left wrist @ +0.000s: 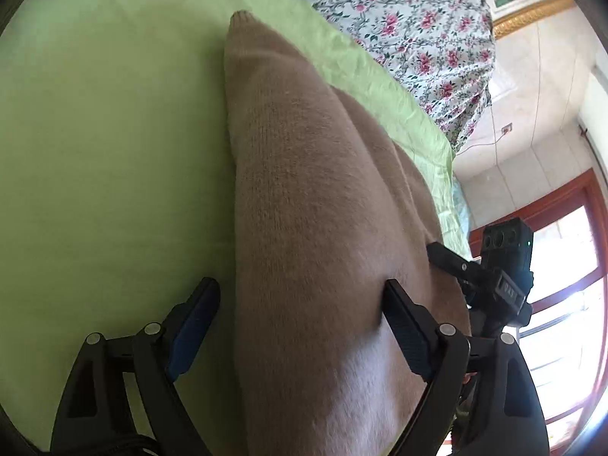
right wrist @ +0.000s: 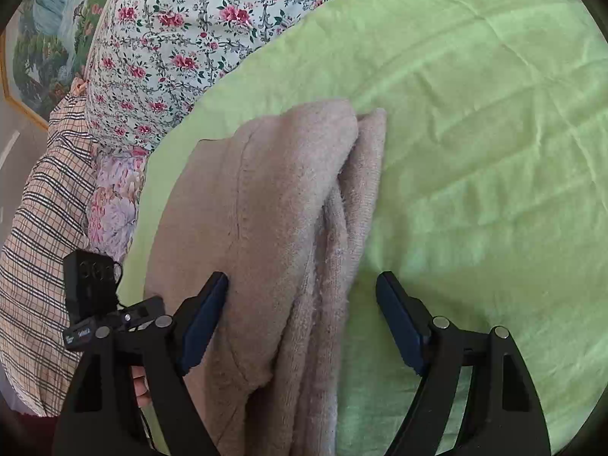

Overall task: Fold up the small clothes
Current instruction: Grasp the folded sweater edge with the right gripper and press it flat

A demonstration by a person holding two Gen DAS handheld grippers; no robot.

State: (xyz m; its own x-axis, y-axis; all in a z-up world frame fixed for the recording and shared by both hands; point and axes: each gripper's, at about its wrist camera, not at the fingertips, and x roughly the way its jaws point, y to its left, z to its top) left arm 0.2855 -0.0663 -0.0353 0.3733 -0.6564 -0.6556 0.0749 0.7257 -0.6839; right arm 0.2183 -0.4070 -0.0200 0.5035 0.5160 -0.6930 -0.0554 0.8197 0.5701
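Observation:
A tan knitted garment [left wrist: 315, 197] lies folded in layers on a light green sheet [left wrist: 106, 159]. It also shows in the right wrist view [right wrist: 273, 205], where its stacked edges face right. My left gripper [left wrist: 300, 304] is open, its jaws straddling the near part of the garment. My right gripper [right wrist: 302, 292] is open too, with the garment's layered edge between its jaws. The right gripper's body [left wrist: 497, 277] shows at the garment's right side in the left wrist view. The left gripper's body [right wrist: 98, 296] shows at the left in the right wrist view.
A floral quilt [right wrist: 178, 38] is heaped behind the sheet, also in the left wrist view [left wrist: 410, 26]. A plaid cloth [right wrist: 41, 220] lies at the far left. A framed picture [right wrist: 41, 38] hangs behind. A red-framed window [left wrist: 562, 266] is at the right.

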